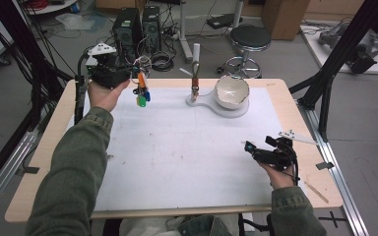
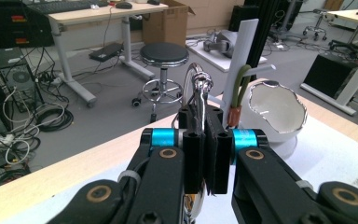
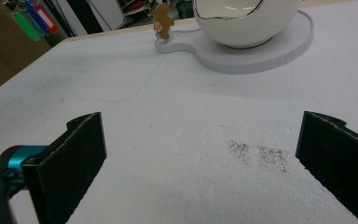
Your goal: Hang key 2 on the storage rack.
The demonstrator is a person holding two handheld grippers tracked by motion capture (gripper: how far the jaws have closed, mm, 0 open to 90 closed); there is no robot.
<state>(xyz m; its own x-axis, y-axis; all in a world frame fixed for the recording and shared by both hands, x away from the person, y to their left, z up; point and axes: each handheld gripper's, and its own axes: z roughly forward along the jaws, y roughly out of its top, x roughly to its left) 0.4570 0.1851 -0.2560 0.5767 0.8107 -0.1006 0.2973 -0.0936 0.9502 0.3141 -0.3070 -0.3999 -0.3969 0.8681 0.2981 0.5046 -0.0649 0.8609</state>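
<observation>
My left gripper [image 1: 133,74] is held above the table's far left corner, shut on the metal ring [image 2: 199,86] of a key bunch. Orange, blue and green tags [image 1: 141,93] hang below it, and they also hang at the top left of the right gripper view [image 3: 28,18]. To its right stands a white post [image 1: 196,51] with a brown strap [image 1: 195,82] on a flat white base [image 1: 226,109]. A white bowl [image 1: 232,91] with a jagged rim sits on that base. My right gripper [image 1: 249,147] rests low near the table's right side, its jaws wide open over bare white surface [image 3: 205,158].
A white sheet [image 1: 177,147] covers most of the wooden table [image 1: 305,123]. Dark specks [image 3: 258,154] mark the sheet between the right jaws. Beyond the far edge stand a black stool [image 1: 250,39], computer towers [image 1: 128,27] and cables. Black frame struts [image 1: 334,59] rise at the right.
</observation>
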